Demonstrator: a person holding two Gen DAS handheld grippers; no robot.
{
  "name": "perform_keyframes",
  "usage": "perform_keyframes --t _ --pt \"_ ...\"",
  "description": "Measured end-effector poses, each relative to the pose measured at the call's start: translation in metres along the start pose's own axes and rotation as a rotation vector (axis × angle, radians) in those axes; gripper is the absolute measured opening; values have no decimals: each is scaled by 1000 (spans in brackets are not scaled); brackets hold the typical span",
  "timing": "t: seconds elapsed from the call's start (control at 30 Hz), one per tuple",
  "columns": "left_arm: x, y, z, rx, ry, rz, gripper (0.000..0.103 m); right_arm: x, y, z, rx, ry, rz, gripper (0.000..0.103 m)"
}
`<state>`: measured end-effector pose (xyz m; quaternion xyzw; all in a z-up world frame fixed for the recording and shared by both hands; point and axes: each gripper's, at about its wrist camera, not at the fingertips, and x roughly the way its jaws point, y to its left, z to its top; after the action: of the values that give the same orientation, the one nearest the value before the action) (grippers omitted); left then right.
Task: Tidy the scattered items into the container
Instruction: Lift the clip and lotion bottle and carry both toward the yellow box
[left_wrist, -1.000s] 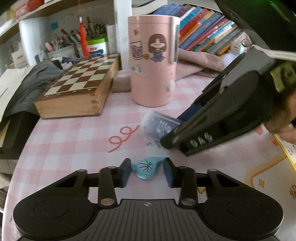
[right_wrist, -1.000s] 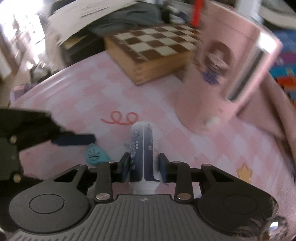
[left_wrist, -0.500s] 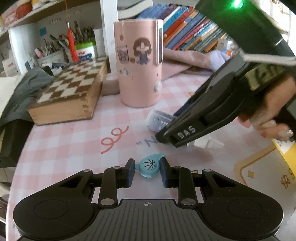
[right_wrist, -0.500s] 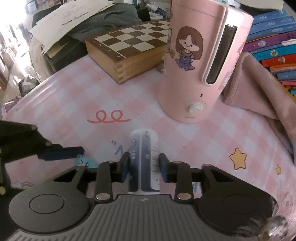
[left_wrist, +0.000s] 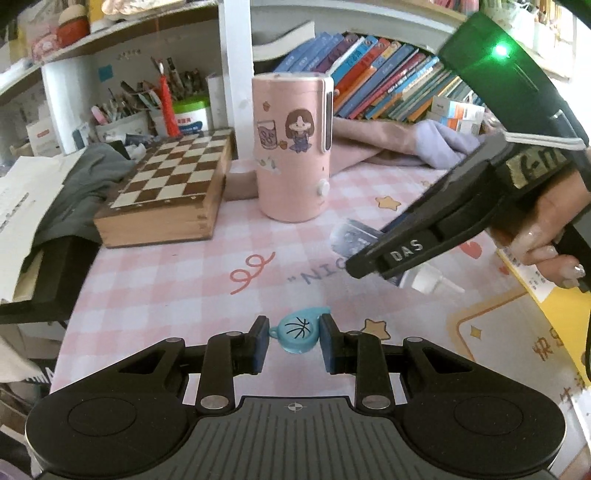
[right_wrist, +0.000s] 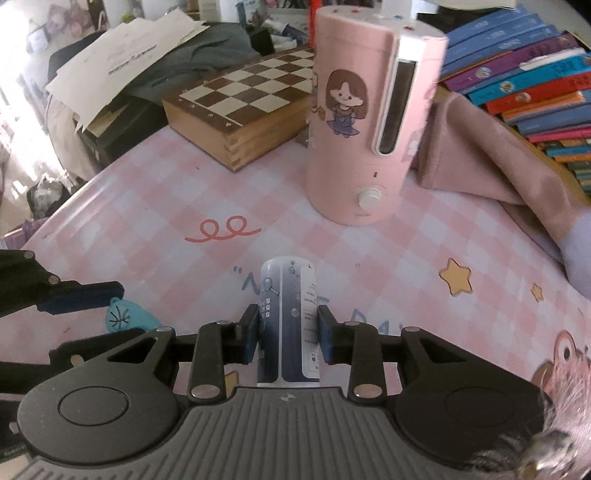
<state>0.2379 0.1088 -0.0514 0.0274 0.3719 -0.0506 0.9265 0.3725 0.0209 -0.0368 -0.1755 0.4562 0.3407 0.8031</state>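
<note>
My left gripper (left_wrist: 294, 341) is shut on a small teal charm with a basketball drawing (left_wrist: 297, 333), held just above the pink checked table (left_wrist: 177, 273). The charm also shows in the right wrist view (right_wrist: 123, 316). My right gripper (right_wrist: 287, 334) is shut on a blue and white tube (right_wrist: 288, 314); the tube also shows in the left wrist view (left_wrist: 354, 238), its white nozzle cap (left_wrist: 432, 281) pointing back toward the hand. No container for the items is in view that I can name for sure.
A tall pink humidifier (left_wrist: 293, 147) stands at the middle back, also seen in the right wrist view (right_wrist: 369, 122). A wooden chessboard box (left_wrist: 166, 192) lies to its left. A pink cloth (right_wrist: 498, 158) and rows of books (left_wrist: 388, 88) are at the right back. Papers and dark clothes pile at the left edge.
Both grippers have lifted and pulled back from the table with their items. The left jaws closed onto the teal charm. The right gripper keeps hold of the tube.
</note>
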Motion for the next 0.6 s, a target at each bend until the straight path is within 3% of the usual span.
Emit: perform_keyframes --t 0.6 --pt "-80 -7 -12 6 -113 -97 28 -91 30 -57 151 -147 -95 30"
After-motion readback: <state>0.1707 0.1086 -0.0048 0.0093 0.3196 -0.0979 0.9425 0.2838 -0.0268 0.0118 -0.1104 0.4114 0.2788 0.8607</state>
